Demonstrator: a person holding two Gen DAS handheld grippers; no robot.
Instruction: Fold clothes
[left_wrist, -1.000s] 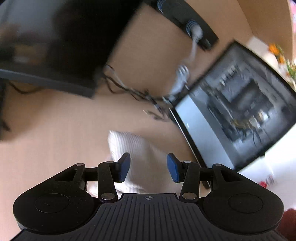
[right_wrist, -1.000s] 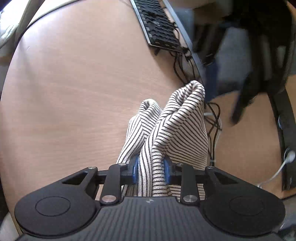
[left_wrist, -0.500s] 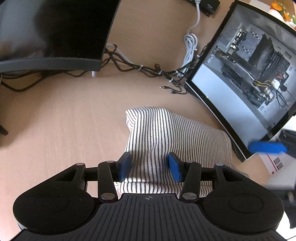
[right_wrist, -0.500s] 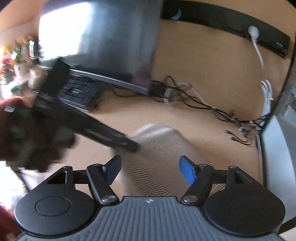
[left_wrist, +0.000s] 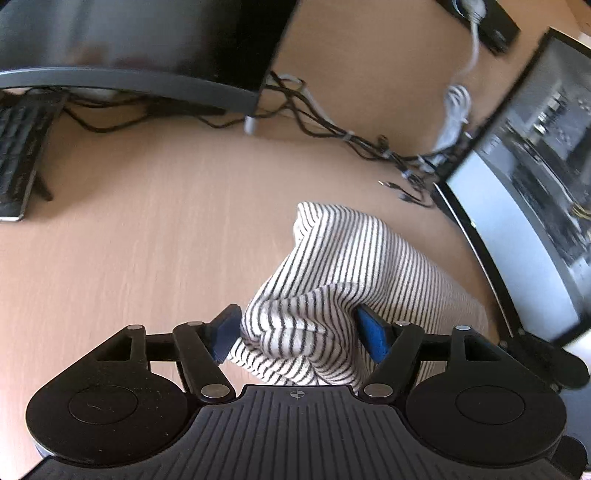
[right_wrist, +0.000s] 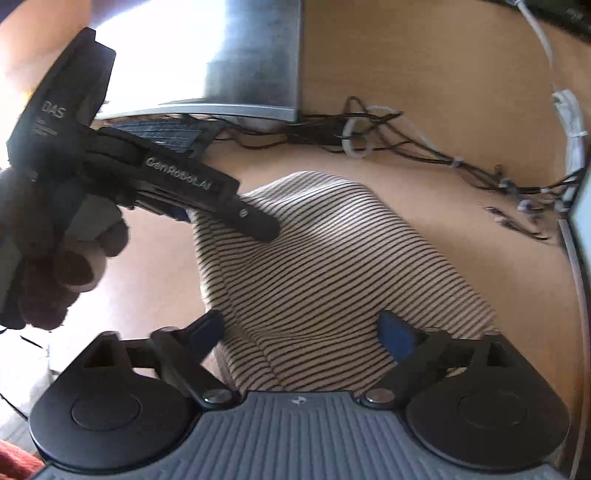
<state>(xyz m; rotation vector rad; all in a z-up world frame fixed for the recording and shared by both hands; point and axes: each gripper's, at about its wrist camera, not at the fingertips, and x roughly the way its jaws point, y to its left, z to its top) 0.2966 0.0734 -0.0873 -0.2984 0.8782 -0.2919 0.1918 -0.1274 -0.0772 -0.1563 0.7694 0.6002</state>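
Your left claw (left_wrist: 297, 330) is opening, w/ a bunched fold of the striped garment (left_wrist: 354, 273) humped up between its blue pads (left_wrist: 371, 334). The right-side pad is tucked under the fabric; the left-side one sits at the fold's edge. Whether the pads are pressing on the cloth can't be told from this angle.

Your right claw (right_wrist: 301, 334) is opening too and stands spread wide, released. The striped garment (right_wrist: 332, 266) runs between its fingers, but neither pad clamps it.

The garment lies on the wood surface (left_wrist: 129, 243), a rumpled heap. In the left wrist view it spreads from centre toward 4 o'clock, its far corner at about 12 o'clock of the heap.

In the right wrist view your left hand (right_wrist: 55, 266) and the left claw's black body come in from 10 o'clock, the tip resting on the garment's upper-left edge.

Around it, left wrist view: monitor (left_wrist: 129, 40) at 11 o'clock, keyboard (left_wrist: 18, 155) at 9 o'clock, a tangle of cables (left_wrist: 332, 129) at 1 o'clock, and a PC case w/ glass side (left_wrist: 535, 166) at 3 o'clock, near the garment's right edge.
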